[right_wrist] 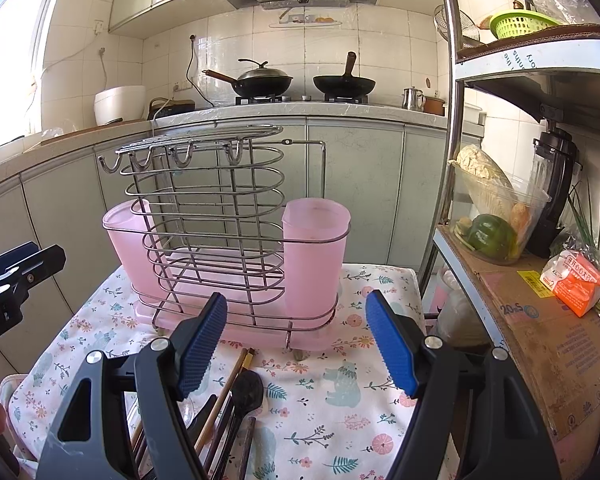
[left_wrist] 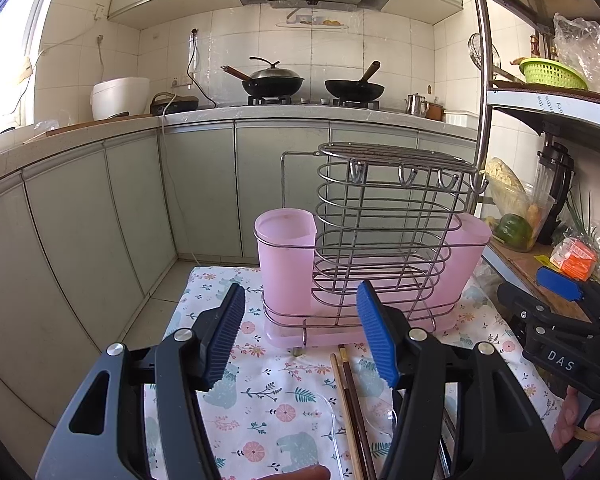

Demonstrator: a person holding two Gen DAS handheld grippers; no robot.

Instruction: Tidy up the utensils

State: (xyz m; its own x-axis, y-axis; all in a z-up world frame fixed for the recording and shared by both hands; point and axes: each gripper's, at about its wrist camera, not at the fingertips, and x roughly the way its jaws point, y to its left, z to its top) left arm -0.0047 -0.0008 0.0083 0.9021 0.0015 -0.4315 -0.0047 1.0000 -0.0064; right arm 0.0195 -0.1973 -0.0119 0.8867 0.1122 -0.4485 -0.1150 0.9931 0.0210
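both pink cups (right_wrist: 315, 256) in the wire rack (right_wrist: 224, 240) look empty. utensils (right_wrist: 236, 408) lie at 6 o'clock, partly hidden behind the fingers. left gripper (left_wrist: 300, 332) and right gripper (right_wrist: 296, 340) gape wide, holding nothing.

White-tiled kitchen wall (left_wrist: 396, 52), grey-green cabinets (left_wrist: 204, 184), bright window (left_wrist: 8, 40) at left.

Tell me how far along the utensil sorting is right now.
Nothing looks sorted yet. The wire rack and both pink cups show nothing inside. The left claw and right claw are open, holding nothing. The chopsticks and dark spoon lie on the floral cloth, all left to go in.
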